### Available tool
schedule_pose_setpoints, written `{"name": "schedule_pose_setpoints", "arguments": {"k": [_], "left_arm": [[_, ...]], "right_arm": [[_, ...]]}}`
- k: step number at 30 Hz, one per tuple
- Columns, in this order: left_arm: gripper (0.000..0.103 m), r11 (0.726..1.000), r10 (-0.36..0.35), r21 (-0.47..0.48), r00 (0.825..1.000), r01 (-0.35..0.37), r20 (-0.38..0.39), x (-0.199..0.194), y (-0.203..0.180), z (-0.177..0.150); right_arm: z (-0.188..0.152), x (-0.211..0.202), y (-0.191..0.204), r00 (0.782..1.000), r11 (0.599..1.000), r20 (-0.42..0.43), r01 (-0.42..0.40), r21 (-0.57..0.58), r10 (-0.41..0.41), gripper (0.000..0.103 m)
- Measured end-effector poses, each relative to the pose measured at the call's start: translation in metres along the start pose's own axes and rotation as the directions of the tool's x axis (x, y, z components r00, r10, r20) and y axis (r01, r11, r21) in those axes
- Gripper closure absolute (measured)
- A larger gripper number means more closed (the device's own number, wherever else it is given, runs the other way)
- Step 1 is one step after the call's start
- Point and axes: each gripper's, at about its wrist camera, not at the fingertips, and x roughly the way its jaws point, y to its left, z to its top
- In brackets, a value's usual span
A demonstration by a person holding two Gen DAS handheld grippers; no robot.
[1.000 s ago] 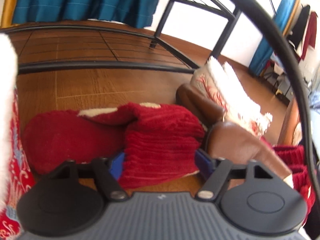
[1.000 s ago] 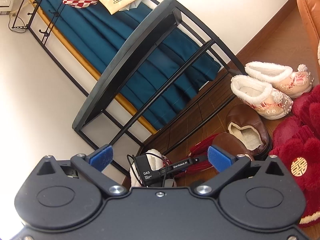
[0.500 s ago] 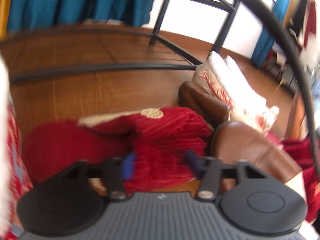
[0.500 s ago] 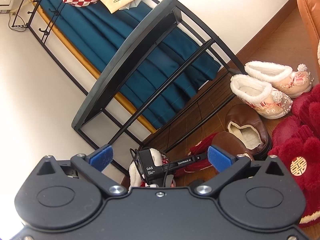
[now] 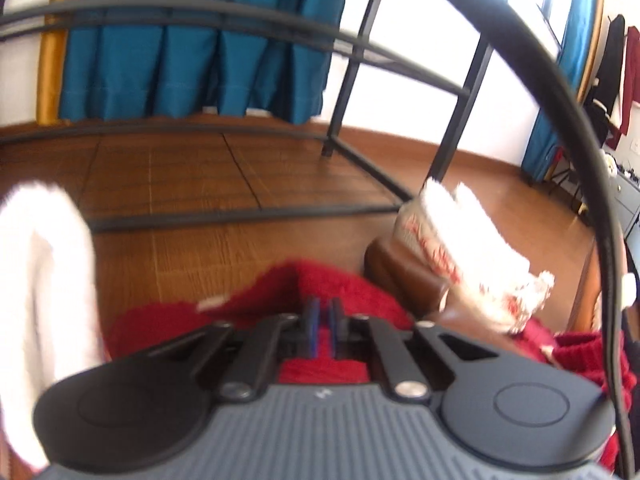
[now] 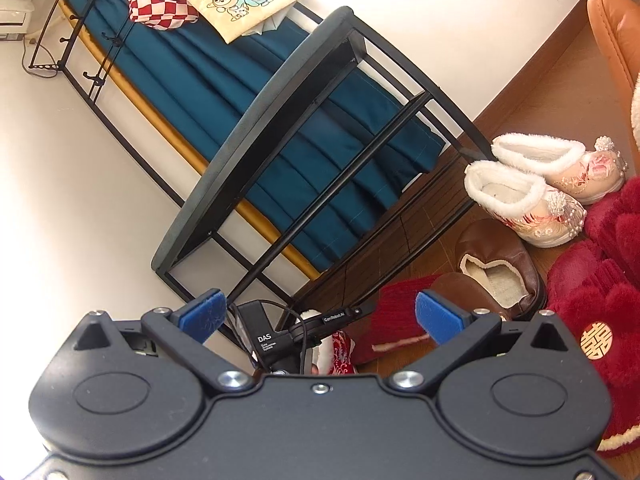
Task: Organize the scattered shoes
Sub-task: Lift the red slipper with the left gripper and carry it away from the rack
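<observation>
In the left wrist view my left gripper [image 5: 322, 326] is shut on a red fuzzy slipper [image 5: 280, 300] and holds its upper. A brown leather slipper [image 5: 404, 276] and a white-furred embroidered shoe [image 5: 460, 236] lie to its right. In the right wrist view my right gripper [image 6: 320, 314] is open and empty, held high above the floor. Below it I see the left gripper's body [image 6: 272, 344], the red slipper [image 6: 400, 316], a brown slipper pair [image 6: 500, 272], two white-furred shoes [image 6: 532, 184] and a second red slipper [image 6: 596, 312] with a gold emblem.
A black metal shoe rack [image 6: 304, 128] stands against the wall with a teal curtain [image 6: 288, 108] behind it; its low rails [image 5: 240, 212] cross the wooden floor [image 5: 180, 176]. A white furry shoe [image 5: 44, 280] is at the left. An orange chair [image 6: 616, 36] is at the far right.
My left gripper closed from wide open onto the red slipper's upper and lifted, tilting the view up. My right gripper stayed open and still.
</observation>
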Motion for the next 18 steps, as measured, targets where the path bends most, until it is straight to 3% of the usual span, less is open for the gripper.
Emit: {"name": "schedule_pose_setpoints", "arguments": {"k": [2, 5, 6, 7, 10, 15, 18], "left_arm": [[0.103, 1.000, 0.019, -0.005, 1.000, -0.019, -0.002, -0.005, -0.002, 0.018], [0.100, 0.998, 0.042, 0.053, 0.995, -0.037, -0.095, 0.003, -0.005, 0.027], [0.091, 0.998, 0.037, 0.063, 0.991, -0.029, -0.127, 0.005, -0.005, 0.026], [0.071, 0.997, 0.028, 0.071, 0.988, -0.018, -0.152, 0.006, -0.004, 0.021], [0.038, 0.997, 0.014, 0.074, 0.984, -0.001, -0.177, 0.014, 0.003, 0.001], [0.037, 0.998, 0.047, 0.056, 0.977, -0.036, -0.210, 0.034, 0.021, -0.032], [0.037, 0.998, 0.036, 0.057, 0.971, -0.023, -0.237, 0.052, 0.026, -0.042]], "right_arm": [[0.002, -0.003, 0.001, 1.000, 1.000, 0.014, -0.008, 0.011, 0.007, 0.000], [0.004, -0.007, 0.005, 1.000, 1.000, 0.024, -0.021, 0.009, 0.021, 0.000], [0.004, -0.007, 0.006, 0.999, 1.000, 0.025, -0.023, 0.009, 0.023, 0.000], [0.004, -0.006, 0.004, 1.000, 1.000, 0.021, -0.019, 0.010, 0.019, 0.000], [0.004, -0.004, -0.001, 1.000, 1.000, 0.012, -0.008, 0.015, 0.008, 0.000], [0.003, 0.001, -0.009, 1.000, 1.000, -0.005, 0.011, 0.023, -0.011, 0.000], [0.002, 0.004, -0.014, 1.000, 0.999, -0.015, 0.022, 0.028, -0.022, 0.000]]}}
